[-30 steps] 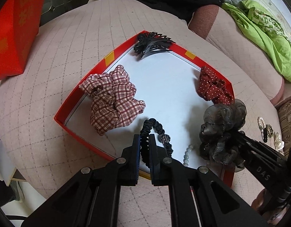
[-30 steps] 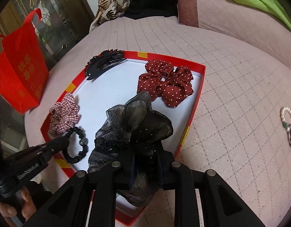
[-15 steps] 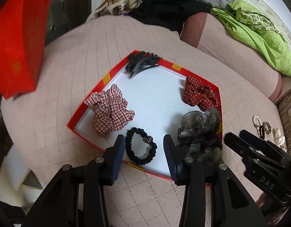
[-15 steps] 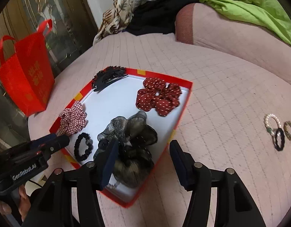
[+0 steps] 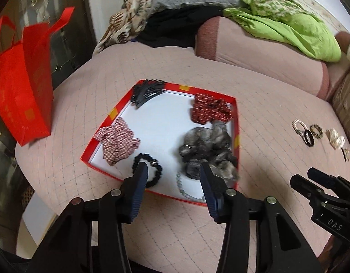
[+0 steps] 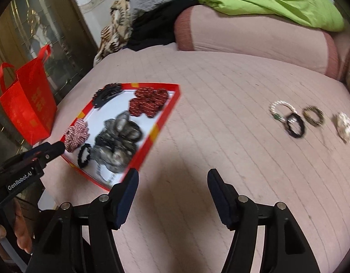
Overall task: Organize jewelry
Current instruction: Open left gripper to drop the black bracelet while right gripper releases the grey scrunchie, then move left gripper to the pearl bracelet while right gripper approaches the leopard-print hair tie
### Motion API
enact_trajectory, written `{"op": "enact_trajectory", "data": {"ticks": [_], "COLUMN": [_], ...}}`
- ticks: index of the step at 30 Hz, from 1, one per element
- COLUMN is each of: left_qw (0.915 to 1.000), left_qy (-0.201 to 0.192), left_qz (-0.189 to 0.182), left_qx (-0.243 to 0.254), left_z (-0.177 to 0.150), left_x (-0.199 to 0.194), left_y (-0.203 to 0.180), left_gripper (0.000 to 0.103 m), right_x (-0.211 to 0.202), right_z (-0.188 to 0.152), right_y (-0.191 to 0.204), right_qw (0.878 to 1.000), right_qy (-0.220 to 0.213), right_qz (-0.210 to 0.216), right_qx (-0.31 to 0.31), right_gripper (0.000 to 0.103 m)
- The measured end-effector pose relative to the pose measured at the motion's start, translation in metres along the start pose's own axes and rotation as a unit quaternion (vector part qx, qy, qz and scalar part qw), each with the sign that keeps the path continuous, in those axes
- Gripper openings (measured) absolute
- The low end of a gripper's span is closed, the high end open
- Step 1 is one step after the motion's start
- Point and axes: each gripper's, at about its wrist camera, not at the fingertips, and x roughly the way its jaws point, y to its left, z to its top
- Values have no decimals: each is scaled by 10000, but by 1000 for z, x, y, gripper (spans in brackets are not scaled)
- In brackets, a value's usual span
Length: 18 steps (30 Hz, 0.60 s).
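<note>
A red-rimmed box [image 5: 237, 122] [image 6: 162, 122] with a white floor lies on the pink quilted surface. In it lie a plaid scrunchie [image 5: 118, 142], a black beaded hair tie [image 5: 152, 175], a grey sheer scrunchie [image 5: 206, 150] [image 6: 118, 138], a red dotted scrunchie [image 5: 209, 111], a black claw clip [image 5: 147, 92] and a bead strand [image 5: 184, 188]. My left gripper [image 5: 172, 173] is open and empty over the box's near edge. My right gripper [image 6: 172, 179] is open and empty over bare quilt right of the box. Loose bracelets [image 6: 295, 118] [image 5: 308, 132] lie far right.
A red gift bag [image 5: 20, 86] [image 6: 27, 100] stands left of the box. A pink bolster [image 5: 261, 54] with a green cloth [image 5: 288, 22] and piled fabrics lies behind. A white flower piece [image 6: 345, 125] lies by the bracelets.
Both grippers opened, letting go of the black hair tie and the grey scrunchie in the box, then drew back and up. The right gripper swung right, away from the box.
</note>
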Motion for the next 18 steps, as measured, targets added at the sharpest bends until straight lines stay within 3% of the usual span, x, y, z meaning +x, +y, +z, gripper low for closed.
{"op": "enact_trajectory", "data": {"ticks": [18], "left_qw": [9958], "left_qy": [-117], "left_qz": [3], "left_qx": [905], "left_z": [-17], "left_x": [-27], "left_y": [-76], "left_gripper": [49], "right_x": [-35], "right_z": [-31], "right_y": [-63], "right_qw": [9976], "right_qy": [-246], "right_qz": [-325], "right_qx": [557], "right_gripper": [70]}}
